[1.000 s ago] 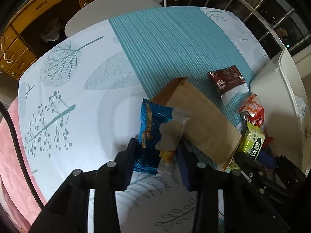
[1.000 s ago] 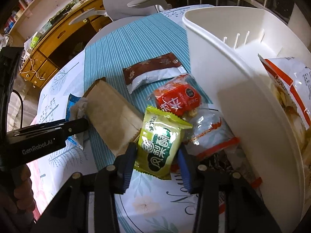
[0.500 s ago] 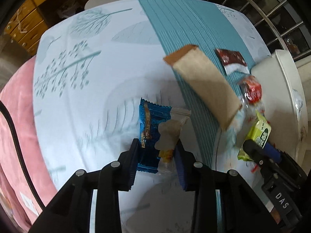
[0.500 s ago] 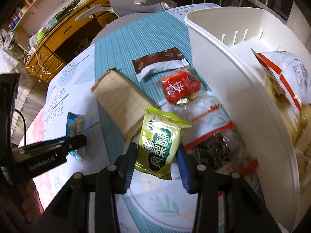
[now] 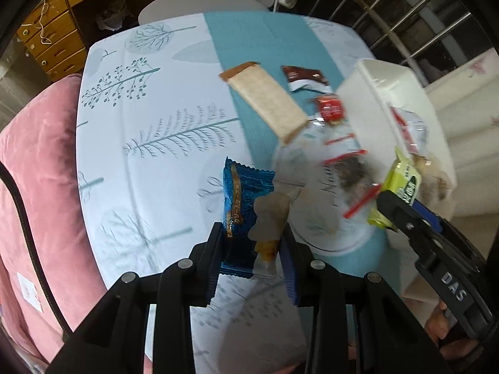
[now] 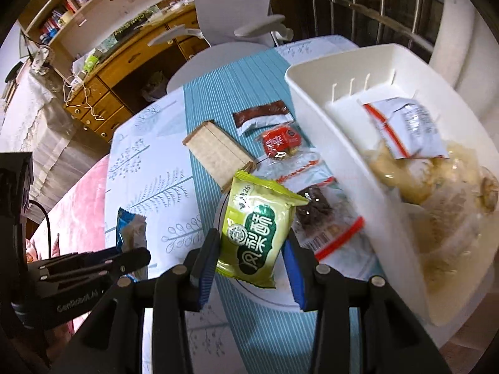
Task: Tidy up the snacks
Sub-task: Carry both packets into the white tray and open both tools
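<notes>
Holding one packet each, both grippers hang above the round table with the leaf-print cloth (image 6: 149, 162). The left gripper (image 5: 252, 243) is clenched on a blue foil snack packet with a clear end (image 5: 246, 205); the packet's long axis runs straight away from the jaws. The right gripper (image 6: 249, 255) is clamped on a green glossy pastry packet (image 6: 259, 230), which also stands lengthwise out of the jaws.

The relation that matters is the white plastic bin (image 6: 312, 93): it lies to the right of both grippers, with its long wall running from near to far. The right gripper is the nearer one, just beside that wall; the left gripper is further off to the left and, by my judgement, must cross over the loose snacks to reach it.

Counted on the table: one tan cardboard box (image 6: 218, 152), one dark brown sachet (image 6: 262, 115), one small red packet (image 6: 280, 140) and one clear zip bag with red stripes (image 6: 321, 218). In the bin at least two bags show, a white-and-red bag (image 6: 408, 124) and a clear bag of pale pieces (image 6: 436, 187); more I cannot tell.
</notes>
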A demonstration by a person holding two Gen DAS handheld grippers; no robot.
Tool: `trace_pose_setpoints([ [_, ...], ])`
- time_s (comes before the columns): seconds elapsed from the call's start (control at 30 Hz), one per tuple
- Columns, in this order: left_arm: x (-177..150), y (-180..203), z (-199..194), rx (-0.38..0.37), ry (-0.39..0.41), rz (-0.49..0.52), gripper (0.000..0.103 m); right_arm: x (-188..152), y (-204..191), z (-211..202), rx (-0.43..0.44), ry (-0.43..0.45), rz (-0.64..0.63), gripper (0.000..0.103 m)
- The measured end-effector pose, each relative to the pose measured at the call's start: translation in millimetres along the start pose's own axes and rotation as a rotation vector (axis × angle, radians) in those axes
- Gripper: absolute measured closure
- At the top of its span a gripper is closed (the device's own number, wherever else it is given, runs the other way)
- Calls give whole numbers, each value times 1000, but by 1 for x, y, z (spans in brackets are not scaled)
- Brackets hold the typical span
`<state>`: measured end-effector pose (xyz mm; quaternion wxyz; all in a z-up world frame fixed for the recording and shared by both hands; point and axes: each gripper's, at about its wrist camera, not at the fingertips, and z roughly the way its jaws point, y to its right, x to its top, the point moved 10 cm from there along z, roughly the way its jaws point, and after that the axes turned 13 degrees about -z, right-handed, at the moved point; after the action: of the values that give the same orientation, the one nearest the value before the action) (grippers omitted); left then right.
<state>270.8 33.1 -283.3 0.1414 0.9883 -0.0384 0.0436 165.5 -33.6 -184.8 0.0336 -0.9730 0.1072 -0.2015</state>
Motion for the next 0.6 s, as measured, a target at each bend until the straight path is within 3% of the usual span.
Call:
trace_pose_setpoints([
  [0.33,-31,59,-36,-89,73,34,70,-11,37,-45,-21,35,-11,62],
  [0.6,-48,109,-47,-124,119,-40,70,-8,71,-67,45,43,-64,62],
])
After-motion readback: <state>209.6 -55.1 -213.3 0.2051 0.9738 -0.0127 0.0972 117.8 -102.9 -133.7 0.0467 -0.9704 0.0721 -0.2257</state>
